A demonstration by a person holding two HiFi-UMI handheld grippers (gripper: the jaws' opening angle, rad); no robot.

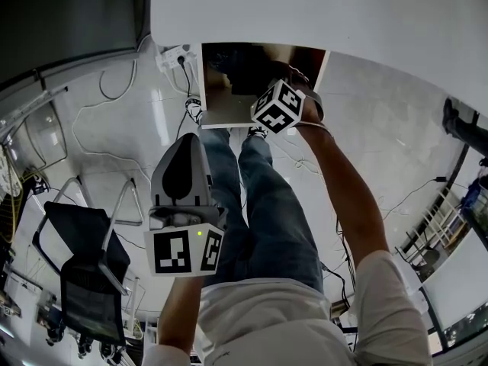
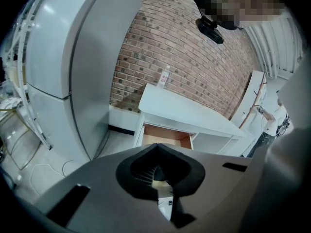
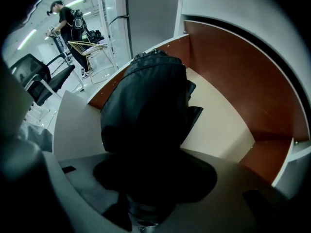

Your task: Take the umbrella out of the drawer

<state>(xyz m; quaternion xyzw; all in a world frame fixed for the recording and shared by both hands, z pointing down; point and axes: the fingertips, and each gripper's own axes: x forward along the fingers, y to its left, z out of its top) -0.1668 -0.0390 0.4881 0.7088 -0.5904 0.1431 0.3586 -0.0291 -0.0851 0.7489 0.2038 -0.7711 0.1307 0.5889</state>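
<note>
The black folded umbrella point(image 3: 146, 101) fills the middle of the right gripper view and runs down between the jaws of my right gripper point(image 3: 146, 166), which is shut on it. It hangs over the cream bottom of the open drawer point(image 3: 233, 81), which has red-brown walls. In the head view the right gripper point(image 1: 268, 90) reaches into the drawer point(image 1: 217, 119) under its marker cube, and the umbrella point(image 1: 242, 75) shows only as a dark shape. My left gripper point(image 1: 183, 149) is held back over the floor beside the person's legs, shut and holding nothing. In its own view the left gripper point(image 2: 156, 148) looks toward the drawer point(image 2: 165, 139) from a distance.
The white desk top point(image 1: 343, 21) spans above the drawer. A black chair point(image 1: 84, 265) stands at the left, with cables point(image 1: 114, 90) and a power strip point(image 1: 174, 56) on the floor. A bottle point(image 2: 165, 76) stands on the desk before a brick wall; a grey cabinet point(image 2: 63, 57) is left. A person point(image 3: 68, 23) stands far off.
</note>
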